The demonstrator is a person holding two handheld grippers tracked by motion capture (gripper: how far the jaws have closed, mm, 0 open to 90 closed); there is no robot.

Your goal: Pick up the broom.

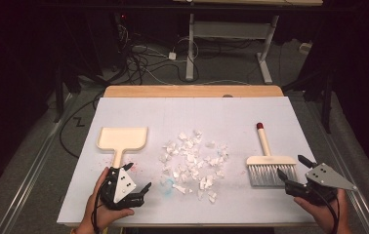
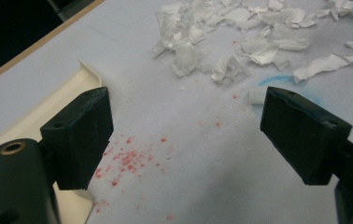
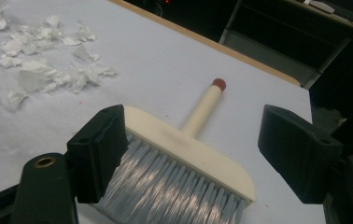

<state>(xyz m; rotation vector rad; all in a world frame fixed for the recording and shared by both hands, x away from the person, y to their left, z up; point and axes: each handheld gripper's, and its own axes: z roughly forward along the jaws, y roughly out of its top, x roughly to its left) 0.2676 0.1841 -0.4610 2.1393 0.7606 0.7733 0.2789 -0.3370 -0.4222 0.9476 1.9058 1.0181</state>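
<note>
With both sets of jaws released and empty, the right gripper [image 1: 293, 170] sits just at the brush's [image 1: 270, 165] bristle end, its handle running toward twelve o'clock, while the left gripper [image 1: 134, 181] waits at the dustpan's [image 1: 123, 138] handle, paper scraps [image 1: 192, 158] mid-worktop [image 1: 231, 112] between them.

Overall light: dim room; only the white table top [image 1: 251, 112] is lit, from above.
Surroundings: top and both sides of the high view sink into near black.
Shadows: soft and short, under the brush [image 1: 269, 165] at right and the dustpan [image 1: 122, 139] at left.
Glare: none; the paper scraps [image 1: 192, 161] at centre look slightly washed out.
Sharpness: high view soft and grainy.
Gripper views: brush handle mildly blurred; far scraps at the top edges out of focus.
</note>
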